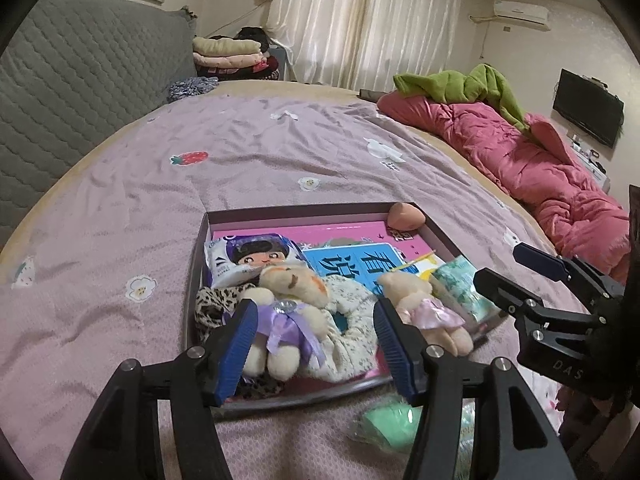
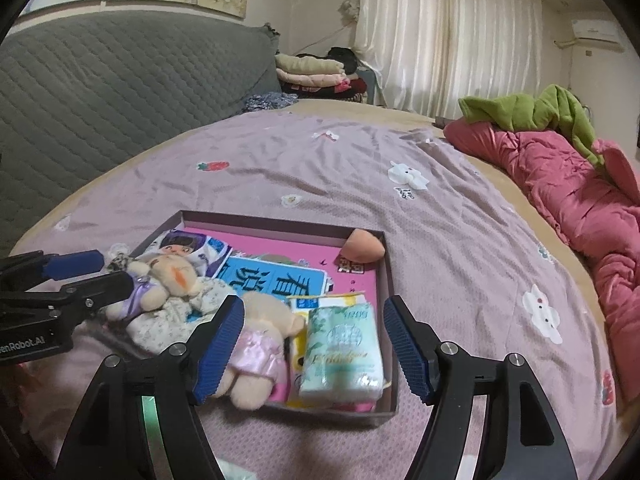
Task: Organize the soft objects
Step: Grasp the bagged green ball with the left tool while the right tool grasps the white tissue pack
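Observation:
A shallow dark box (image 1: 296, 210) (image 2: 280, 222) sits on the bed. It holds a plush bear in a purple dress (image 1: 280, 312) (image 2: 160, 284), a plush bear in a pink dress (image 1: 424, 304) (image 2: 256, 340), a floral scrunchie (image 1: 348, 340), a leopard scrunchie (image 1: 218, 304), a cartoon-girl tissue pack (image 1: 248, 258) (image 2: 188, 246), a mint tissue pack (image 1: 464, 288) (image 2: 344, 352) and an orange sponge (image 1: 406, 216) (image 2: 366, 248). My left gripper (image 1: 316, 348) is open over the purple bear. My right gripper (image 2: 316, 348) is open above the mint tissue pack.
A mint-green soft object (image 1: 392, 420) lies on the pink sheet (image 1: 240, 140) in front of the box. A pink quilt (image 1: 540, 168) with a green garment (image 1: 472, 84) lies at the right. A grey headboard (image 1: 80, 72) and folded clothes (image 1: 232, 56) are behind.

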`<state>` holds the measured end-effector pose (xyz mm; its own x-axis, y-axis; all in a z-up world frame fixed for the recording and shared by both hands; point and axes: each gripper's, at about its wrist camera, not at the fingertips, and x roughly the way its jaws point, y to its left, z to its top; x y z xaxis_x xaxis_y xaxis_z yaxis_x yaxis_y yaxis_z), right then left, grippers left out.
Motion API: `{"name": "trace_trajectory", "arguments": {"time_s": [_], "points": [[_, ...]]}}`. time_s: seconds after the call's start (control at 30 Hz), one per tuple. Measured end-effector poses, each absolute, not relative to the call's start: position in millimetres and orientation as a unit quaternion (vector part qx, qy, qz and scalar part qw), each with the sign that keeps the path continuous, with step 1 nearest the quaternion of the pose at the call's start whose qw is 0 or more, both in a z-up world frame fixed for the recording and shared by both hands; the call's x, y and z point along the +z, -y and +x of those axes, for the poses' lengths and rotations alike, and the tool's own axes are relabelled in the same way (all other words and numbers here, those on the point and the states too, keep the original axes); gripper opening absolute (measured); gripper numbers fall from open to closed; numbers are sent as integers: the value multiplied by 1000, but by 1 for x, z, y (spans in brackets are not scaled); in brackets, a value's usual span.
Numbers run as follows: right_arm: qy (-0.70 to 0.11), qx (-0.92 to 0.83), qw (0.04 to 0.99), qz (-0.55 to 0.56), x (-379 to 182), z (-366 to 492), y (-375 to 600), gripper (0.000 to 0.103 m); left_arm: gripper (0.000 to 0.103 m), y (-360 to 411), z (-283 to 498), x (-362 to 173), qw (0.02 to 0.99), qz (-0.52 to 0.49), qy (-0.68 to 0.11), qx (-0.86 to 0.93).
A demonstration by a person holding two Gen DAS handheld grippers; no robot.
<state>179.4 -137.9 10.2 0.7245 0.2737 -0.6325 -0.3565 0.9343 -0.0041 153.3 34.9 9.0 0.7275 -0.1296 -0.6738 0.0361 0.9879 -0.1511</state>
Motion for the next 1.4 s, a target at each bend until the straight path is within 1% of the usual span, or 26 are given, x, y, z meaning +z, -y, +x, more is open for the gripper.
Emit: {"name": "trace_trajectory", "arguments": {"time_s": [0.3, 0.47, 0.6, 0.8, 0.97, 1.17, 1.37, 1.4], "points": [[-348, 185, 918, -48, 7, 146, 134, 74, 60, -34, 132, 7, 923, -64, -376, -55], [-381, 196, 902, -43, -5, 116, 132, 74, 60, -28, 120, 4, 917, -63, -386, -71], [-403, 200, 891, -56, -16, 98, 126, 74, 60, -25, 115, -5, 903, -91, -409, -91], [-430, 211, 875, -64, -38, 74, 114, 74, 60, -16, 113, -19, 889, -102, -433, -110], [-437, 205, 872, -84, -52, 71, 104, 74, 60, -14, 119, -32, 873, -123, -456, -121], [-465, 196, 861, -65, -74, 83, 109, 74, 60, -9, 126, -51, 851, -140, -487, -138], [-468, 196, 859, -64, -81, 87, 113, 74, 61, -4, 136, -59, 846, -146, -494, -139], [-469, 198, 859, -61, -81, 88, 115, 71, 61, -4, 137, -59, 845, -148, -494, -140]]}}
